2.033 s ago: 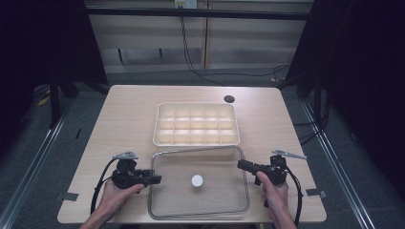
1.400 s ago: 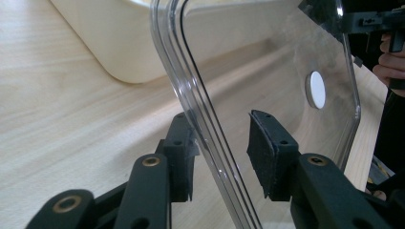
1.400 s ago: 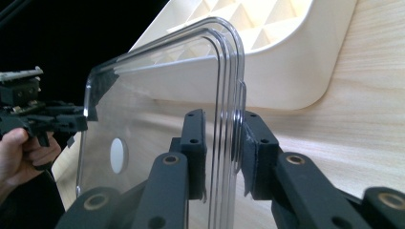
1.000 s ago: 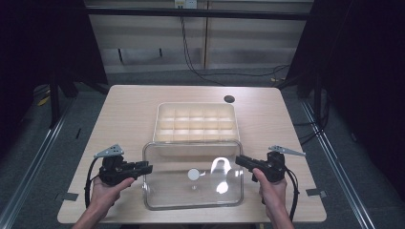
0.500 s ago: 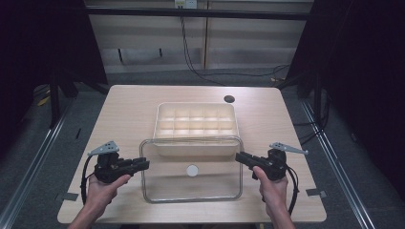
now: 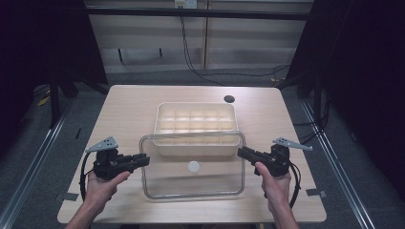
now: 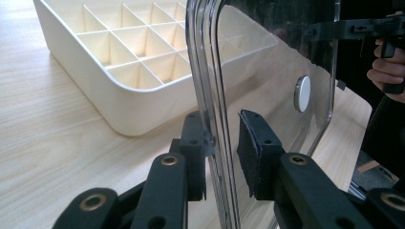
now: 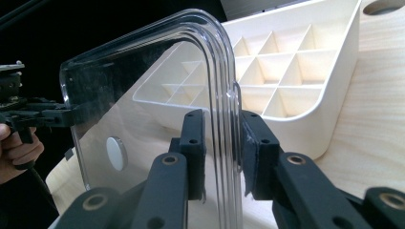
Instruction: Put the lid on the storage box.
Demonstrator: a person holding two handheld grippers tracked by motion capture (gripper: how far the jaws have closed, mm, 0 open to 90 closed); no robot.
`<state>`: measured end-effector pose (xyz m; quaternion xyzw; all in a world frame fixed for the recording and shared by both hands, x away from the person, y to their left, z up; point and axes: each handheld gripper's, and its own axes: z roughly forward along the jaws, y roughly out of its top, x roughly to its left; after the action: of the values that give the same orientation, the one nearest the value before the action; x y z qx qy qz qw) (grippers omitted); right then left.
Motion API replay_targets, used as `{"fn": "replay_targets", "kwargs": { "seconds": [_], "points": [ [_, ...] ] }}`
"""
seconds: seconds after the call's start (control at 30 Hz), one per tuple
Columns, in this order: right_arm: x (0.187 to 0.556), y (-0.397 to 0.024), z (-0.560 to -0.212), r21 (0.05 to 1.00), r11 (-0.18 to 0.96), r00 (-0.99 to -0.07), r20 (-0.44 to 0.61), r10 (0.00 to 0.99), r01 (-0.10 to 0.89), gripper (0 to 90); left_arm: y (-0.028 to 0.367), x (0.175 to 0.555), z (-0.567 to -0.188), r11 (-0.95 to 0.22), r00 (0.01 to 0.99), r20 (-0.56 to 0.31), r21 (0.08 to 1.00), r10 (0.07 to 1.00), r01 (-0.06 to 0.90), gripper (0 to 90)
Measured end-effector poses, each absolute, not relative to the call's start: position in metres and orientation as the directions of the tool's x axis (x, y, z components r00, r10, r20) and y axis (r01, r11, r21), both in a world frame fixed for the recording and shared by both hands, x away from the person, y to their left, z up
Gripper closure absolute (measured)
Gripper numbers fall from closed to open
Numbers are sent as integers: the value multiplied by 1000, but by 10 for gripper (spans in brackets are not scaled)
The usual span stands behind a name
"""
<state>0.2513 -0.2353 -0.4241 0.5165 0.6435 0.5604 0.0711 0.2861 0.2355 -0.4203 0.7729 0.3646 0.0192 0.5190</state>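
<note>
Holding the clear lid by its two short edges, left gripper and right gripper both clamped on it, above the table beside the box. Next I judge: level it over the box.

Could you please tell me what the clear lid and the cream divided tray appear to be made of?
The clear lid looks like rigid transparent plastic, glossy: the table shows through it and its stepped rim catches reflections. Its small round knob looks pale and matte, perhaps plastic; I cannot tell for sure. The divided tray looks like moulded opaque cream plastic with a smooth, faintly satin finish and rounded corners.
</note>
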Motion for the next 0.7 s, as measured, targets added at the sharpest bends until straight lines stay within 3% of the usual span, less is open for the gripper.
{"fn": "replay_targets", "kwargs": {
  "seconds": [0.7],
  "points": [
    [274, -236, -404, 811, -159, -467, 472, 748, 564, 729, 234, 303, -399, -173, 732, -329, 838, 596, 518, 732]
  ]
}}
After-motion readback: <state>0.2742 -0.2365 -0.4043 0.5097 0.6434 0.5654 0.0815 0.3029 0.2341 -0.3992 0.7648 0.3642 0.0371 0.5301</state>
